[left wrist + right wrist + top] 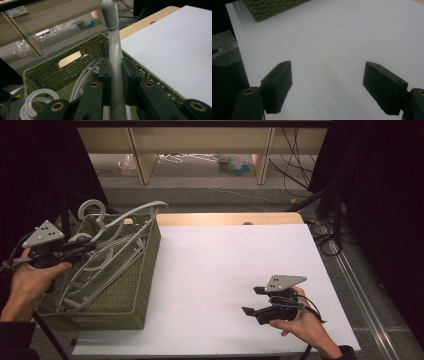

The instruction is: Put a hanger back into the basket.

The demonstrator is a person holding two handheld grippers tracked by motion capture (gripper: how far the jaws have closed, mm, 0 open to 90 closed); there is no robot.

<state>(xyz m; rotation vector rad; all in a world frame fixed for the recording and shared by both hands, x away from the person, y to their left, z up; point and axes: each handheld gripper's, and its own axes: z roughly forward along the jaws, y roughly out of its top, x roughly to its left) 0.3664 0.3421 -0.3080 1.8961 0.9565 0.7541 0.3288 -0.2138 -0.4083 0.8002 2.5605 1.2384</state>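
Observation:
A green woven basket stands at the table's left and holds several grey plastic hangers. My left gripper is over the basket, shut on the arm of one grey hanger, which slants up and out past the basket's far rim. In the left gripper view the jaws of the left gripper clamp that hanger's bar, and its rounded end points away over the basket. My right gripper rests low at the near right of the white tabletop, open. In the right gripper view, bare white surface lies between the jaws of the right gripper.
The white sheet covers the table, with a wooden strip along its far edge. Beyond it are wooden shelf legs, loose hangers and small clutter on the floor, and cables at the right.

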